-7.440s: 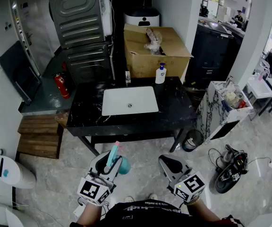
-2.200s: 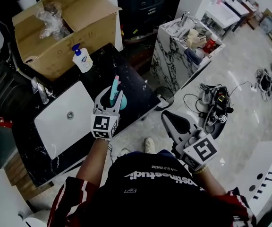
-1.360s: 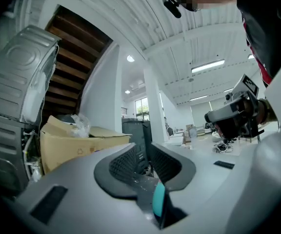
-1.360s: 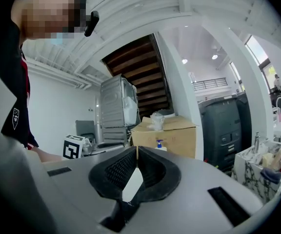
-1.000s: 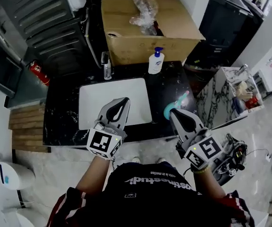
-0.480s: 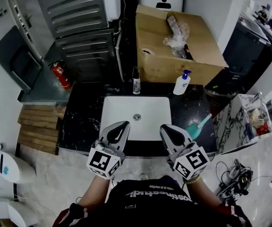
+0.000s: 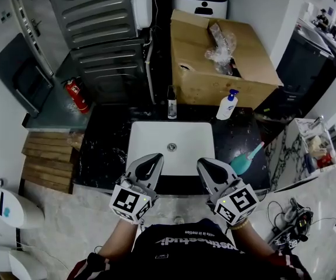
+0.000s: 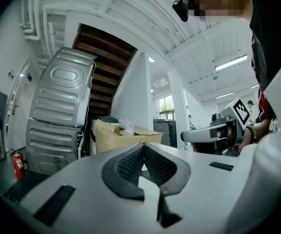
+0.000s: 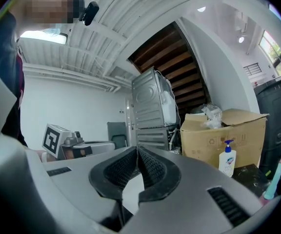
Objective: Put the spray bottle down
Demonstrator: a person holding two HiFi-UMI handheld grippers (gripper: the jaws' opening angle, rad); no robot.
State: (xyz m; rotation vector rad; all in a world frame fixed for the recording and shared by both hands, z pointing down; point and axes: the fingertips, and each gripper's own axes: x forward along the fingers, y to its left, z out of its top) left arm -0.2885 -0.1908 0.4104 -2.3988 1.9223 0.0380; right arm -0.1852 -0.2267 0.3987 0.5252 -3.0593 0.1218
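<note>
The teal spray bottle [image 7: 244, 160] with a pink tip rests on the black counter [image 7: 105, 150], to the right of the white sink [image 7: 169, 147]. Nothing holds it. My left gripper [image 7: 147, 165] hovers at the sink's front edge, jaws shut and empty. Next to it, my right gripper [image 7: 209, 169] is also shut and empty, a short way left of the bottle. In the right gripper view the bottle [image 9: 276, 178] shows at the far right edge, beyond the closed right gripper [image 9: 137, 152]. The left gripper view shows the closed left gripper [image 8: 143, 149] and the right gripper [image 8: 213, 133] beside it.
A soap dispenser [image 7: 227, 105] and a small dark bottle [image 7: 171, 102] stand at the counter's back. Behind them is an open cardboard box [image 7: 223, 57] and a grey machine [image 7: 98, 34]. A red fire extinguisher [image 7: 76, 94] and wooden steps [image 7: 48, 162] lie to the left.
The left gripper, which carried the bottle earlier, is now shut and empty, with the bottle on the counter. Both grippers have drawn back side by side to the sink's front edge.
</note>
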